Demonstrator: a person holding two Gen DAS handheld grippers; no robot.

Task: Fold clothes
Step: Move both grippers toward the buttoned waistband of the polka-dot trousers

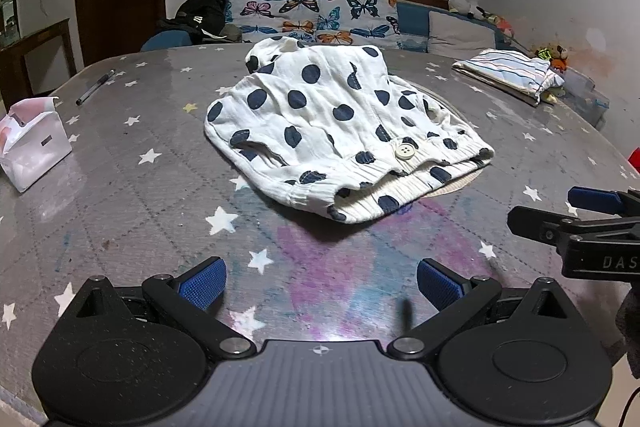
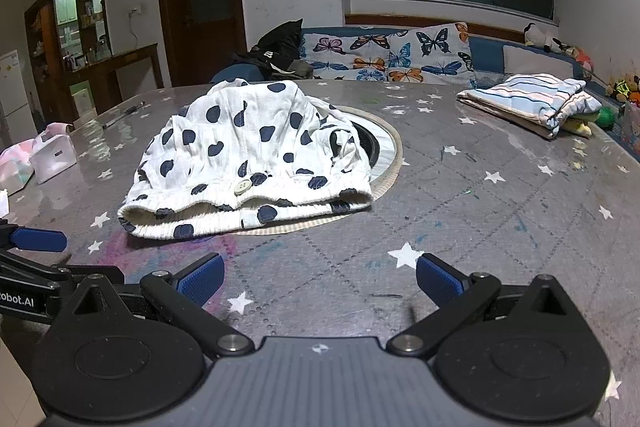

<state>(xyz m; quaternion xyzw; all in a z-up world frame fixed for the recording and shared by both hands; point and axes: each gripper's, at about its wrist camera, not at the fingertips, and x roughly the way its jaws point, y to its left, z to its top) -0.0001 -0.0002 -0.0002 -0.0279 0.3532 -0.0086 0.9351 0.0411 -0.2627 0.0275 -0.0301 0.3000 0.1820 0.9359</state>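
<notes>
A white garment with dark blue polka dots lies rumpled in the middle of the grey star-patterned table, its ribbed waistband and a white button facing me. The right wrist view shows the same garment ahead and to the left. My left gripper hovers short of the waistband, open, with nothing between its blue pads. My right gripper is also open and empty, off the garment's right end. Each gripper shows at the edge of the other's view: the right gripper, the left gripper.
Folded striped clothes lie at the table's far right. A tissue pack and a pen sit at the left. A round inset ring lies under the garment. A sofa with butterfly cushions stands behind.
</notes>
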